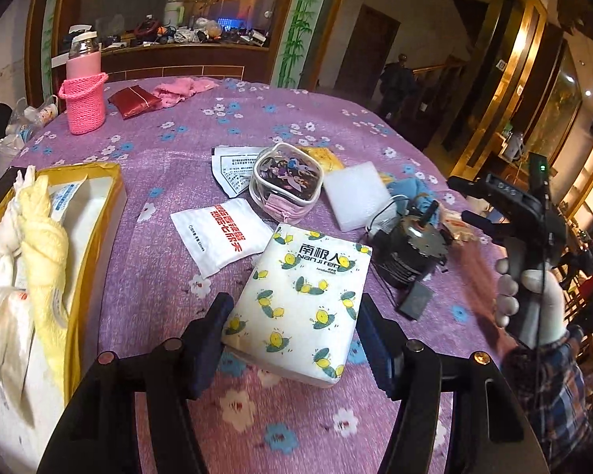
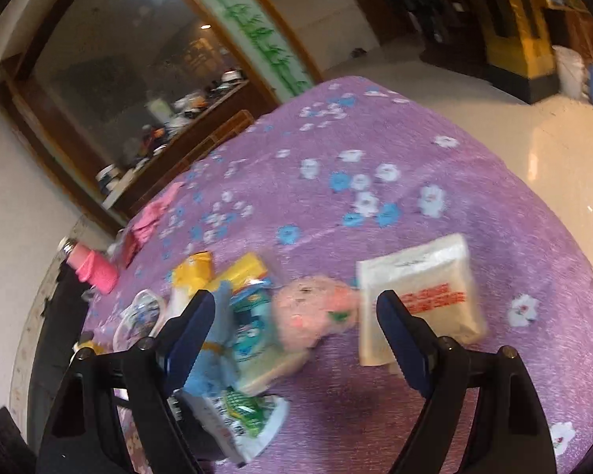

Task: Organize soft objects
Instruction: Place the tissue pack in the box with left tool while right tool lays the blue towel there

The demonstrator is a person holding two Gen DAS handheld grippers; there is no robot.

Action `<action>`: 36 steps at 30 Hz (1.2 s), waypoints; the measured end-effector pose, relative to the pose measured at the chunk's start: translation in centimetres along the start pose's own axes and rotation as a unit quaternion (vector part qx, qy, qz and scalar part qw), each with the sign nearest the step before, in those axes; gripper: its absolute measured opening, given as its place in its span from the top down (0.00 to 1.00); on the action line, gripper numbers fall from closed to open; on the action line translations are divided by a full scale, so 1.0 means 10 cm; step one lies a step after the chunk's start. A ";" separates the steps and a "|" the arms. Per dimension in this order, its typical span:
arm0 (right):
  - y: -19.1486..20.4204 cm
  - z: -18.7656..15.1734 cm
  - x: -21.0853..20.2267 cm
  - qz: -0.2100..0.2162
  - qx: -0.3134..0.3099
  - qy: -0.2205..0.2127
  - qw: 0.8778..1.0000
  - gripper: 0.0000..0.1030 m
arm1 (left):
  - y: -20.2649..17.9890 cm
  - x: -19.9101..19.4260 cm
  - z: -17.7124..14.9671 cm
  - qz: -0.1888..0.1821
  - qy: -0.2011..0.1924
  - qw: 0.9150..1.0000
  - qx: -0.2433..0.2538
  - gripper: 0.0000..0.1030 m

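Observation:
In the left wrist view, my left gripper (image 1: 294, 326) is open, one finger on each side of a white tissue pack with yellow lemons (image 1: 300, 304) that lies on the purple flowered cloth (image 1: 170, 276). A white sachet with red print (image 1: 217, 239) and a clear zip pouch (image 1: 286, 179) lie beyond it. My right gripper (image 1: 506, 201) is held in a gloved hand at the right. In the blurred right wrist view, my right gripper (image 2: 296, 328) is open and empty above a pink soft toy (image 2: 316, 312), a blue cloth (image 2: 217, 339) and a white packet (image 2: 419, 296).
A yellow-rimmed box (image 1: 99, 245) at the left holds a yellow towel (image 1: 45, 260) and white packets. A pink knitted bottle sleeve (image 1: 84, 98), a red pouch (image 1: 134, 100) and a pink cloth (image 1: 182, 89) lie at the far side. A black motor with wires (image 1: 409, 251) sits right of the tissue pack.

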State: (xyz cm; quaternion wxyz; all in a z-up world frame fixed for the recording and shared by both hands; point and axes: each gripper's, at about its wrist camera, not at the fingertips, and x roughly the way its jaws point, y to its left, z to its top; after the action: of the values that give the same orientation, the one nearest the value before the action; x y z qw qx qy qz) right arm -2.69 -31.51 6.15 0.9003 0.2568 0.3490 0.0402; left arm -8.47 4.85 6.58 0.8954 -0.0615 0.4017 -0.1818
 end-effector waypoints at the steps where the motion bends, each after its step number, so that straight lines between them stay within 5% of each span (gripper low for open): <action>1: 0.07 -0.02 0.00 0.015 -0.015 -0.002 1.000 0.19 | 0.01 -0.03 -0.01 -0.001 -0.002 1.000 0.000 0.36; 5: 0.35 -0.07 0.09 0.052 -0.058 0.009 0.997 0.24 | 0.03 -0.10 -0.07 -0.005 -0.008 1.000 -0.002 0.36; 12: 0.55 -0.23 0.40 0.036 -0.103 0.078 0.991 0.72 | -0.03 -0.11 -0.17 -0.008 -0.002 1.000 -0.001 0.36; 22: 0.27 -0.09 0.06 0.052 -0.043 0.014 0.998 0.74 | 0.30 -0.67 -0.28 -0.004 -0.040 0.998 -0.042 0.36; 27: 0.29 -0.06 -0.08 0.038 -0.035 0.000 0.999 0.74 | 0.80 -1.11 -0.39 0.039 -0.076 0.992 -0.089 0.36; 36: 1.10 -0.34 -0.46 0.121 -0.095 0.027 0.988 0.73 | 1.60 -1.42 -0.59 0.124 -0.100 0.975 -0.156 0.36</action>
State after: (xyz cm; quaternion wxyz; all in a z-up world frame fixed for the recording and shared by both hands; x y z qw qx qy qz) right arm -7.18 -21.72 12.26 0.8995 0.2091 0.3342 0.1886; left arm -17.10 25.24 8.43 0.9261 -0.1682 0.3378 0.0027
